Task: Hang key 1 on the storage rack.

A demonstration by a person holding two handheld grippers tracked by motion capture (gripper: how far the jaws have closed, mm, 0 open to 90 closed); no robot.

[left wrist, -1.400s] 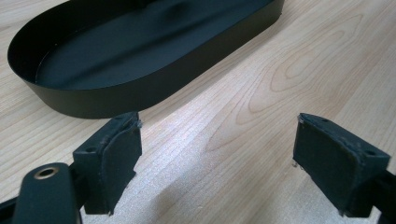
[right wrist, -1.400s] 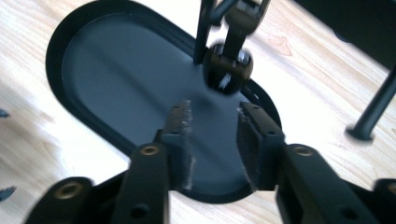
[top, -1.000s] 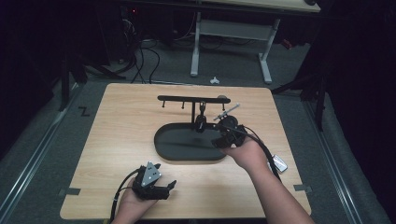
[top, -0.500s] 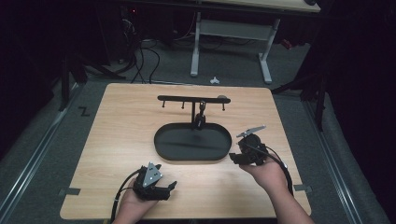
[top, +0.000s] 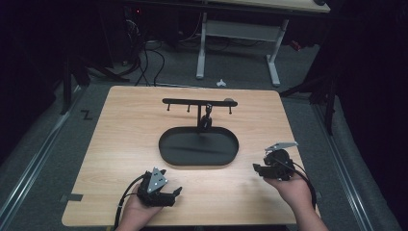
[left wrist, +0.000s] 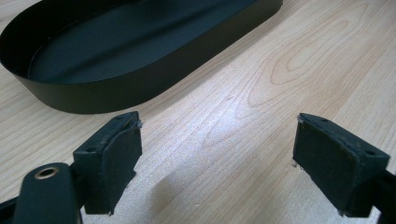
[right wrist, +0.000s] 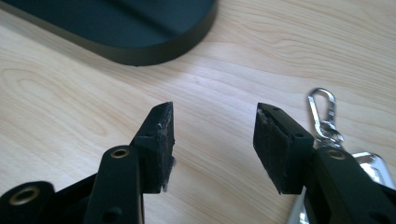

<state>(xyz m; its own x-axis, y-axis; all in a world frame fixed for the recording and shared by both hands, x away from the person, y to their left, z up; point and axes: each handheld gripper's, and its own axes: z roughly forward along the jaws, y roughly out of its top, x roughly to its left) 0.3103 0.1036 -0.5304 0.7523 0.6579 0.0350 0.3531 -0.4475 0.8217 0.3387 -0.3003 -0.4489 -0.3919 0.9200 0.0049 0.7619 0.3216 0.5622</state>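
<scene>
Keys on a silver carabiner (right wrist: 323, 114) lie on the wooden table (top: 125, 125) at the right edge of the right gripper view, just beside and partly behind that gripper's right jaw. Right gripper (top: 260, 169), at the lower right of the high view, has its jaws parted with bare wood between them; nothing is held. Left gripper (top: 174, 192), at the lower middle of the high view, rests with jaws wide apart and empty. Black oval tray (top: 166, 156) sits mid-frame, with a key rack (top: 192, 101) standing above it, one dark item (top: 208, 114) hanging from it.
</scene>
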